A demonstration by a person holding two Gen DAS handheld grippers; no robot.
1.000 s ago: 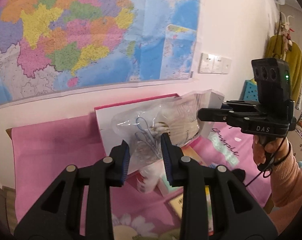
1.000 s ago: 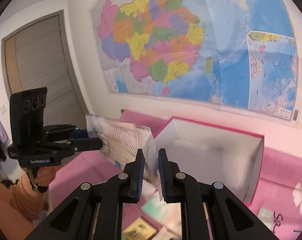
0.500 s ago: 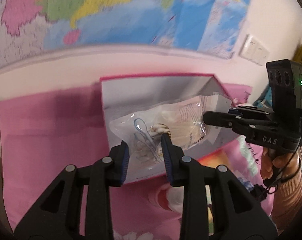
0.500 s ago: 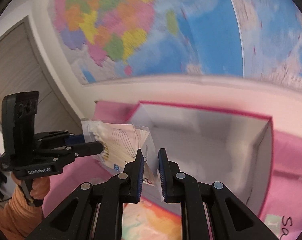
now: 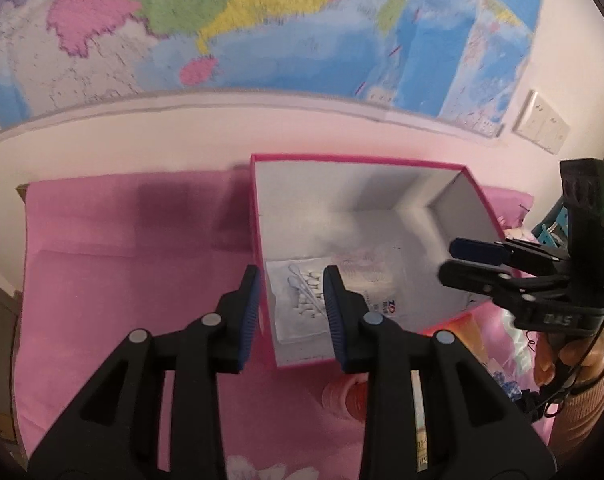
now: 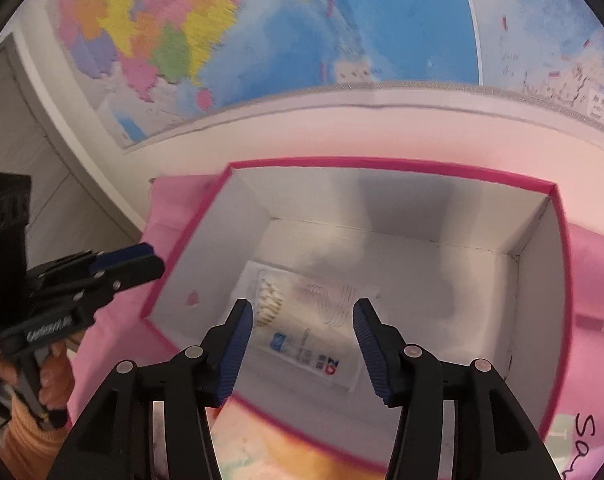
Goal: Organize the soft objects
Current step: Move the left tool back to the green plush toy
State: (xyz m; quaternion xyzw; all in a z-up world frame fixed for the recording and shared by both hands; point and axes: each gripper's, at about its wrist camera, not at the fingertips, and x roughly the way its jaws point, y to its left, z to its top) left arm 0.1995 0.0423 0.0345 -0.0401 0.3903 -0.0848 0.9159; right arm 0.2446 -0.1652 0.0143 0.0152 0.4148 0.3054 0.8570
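Observation:
A clear plastic bag of cotton swabs [image 5: 302,300] lies flat on the floor of a pink-edged white box [image 5: 342,216]; it also shows in the right wrist view [image 6: 302,324] inside the box [image 6: 538,320]. My left gripper [image 5: 289,312] is open and empty, hovering above the box's left wall. My right gripper [image 6: 304,340] is open and empty above the bag; it shows from the side in the left wrist view [image 5: 462,260]. The left gripper shows at the left of the right wrist view [image 6: 141,264].
The box stands on a pink cloth [image 5: 121,260] against a wall with a large map [image 5: 261,20]. Other small packets [image 5: 350,396] lie in front of the box. A wall socket [image 5: 542,124] is at the right.
Both grippers held the bag in the air over the box. Both have let go and opened, and the bag now lies inside the box.

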